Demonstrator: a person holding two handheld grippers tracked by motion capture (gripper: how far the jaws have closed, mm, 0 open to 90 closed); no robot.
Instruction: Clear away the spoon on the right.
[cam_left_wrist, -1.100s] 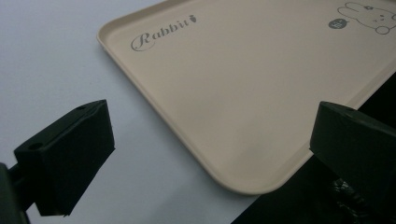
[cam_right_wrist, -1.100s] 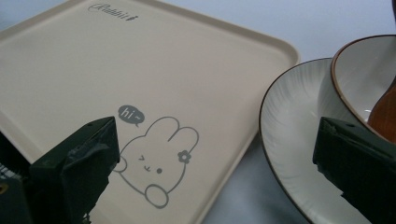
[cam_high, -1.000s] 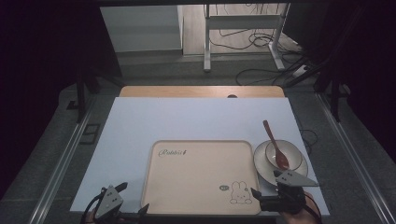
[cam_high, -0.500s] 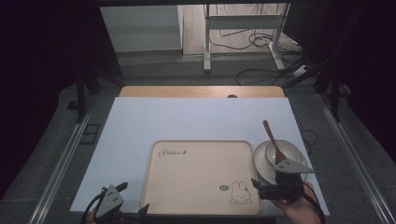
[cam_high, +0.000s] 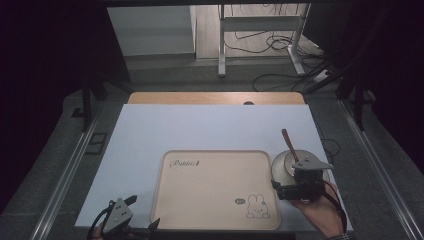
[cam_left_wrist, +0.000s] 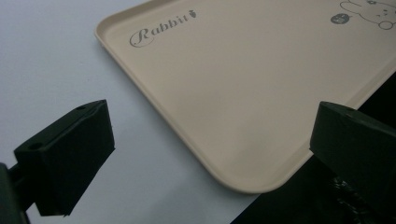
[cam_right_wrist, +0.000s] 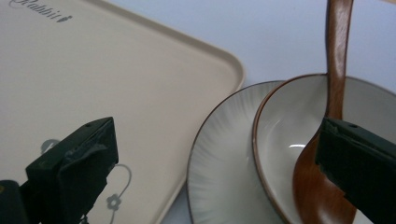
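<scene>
- The right gripper (cam_high: 300, 187), at the lower right of the high view, is hovering with jaws spread wide and holding nothing; between them its own view is showing a bowl (cam_right_wrist: 299, 126) sitting on a plate (cam_right_wrist: 219, 172), a wooden spoon (cam_right_wrist: 327, 186) resting inside.
- The left gripper (cam_left_wrist: 205, 154) is also gaping, empty, over the tray's near corner at the lower left.
- The crockery is looking glazed, hard, slippery and breakable (the rim seems the likeliest hold); the spoon may slide.
- The beige tray (cam_high: 215, 200) is reading "Rabbit" beside a small carrot, with a rabbit drawing.
</scene>
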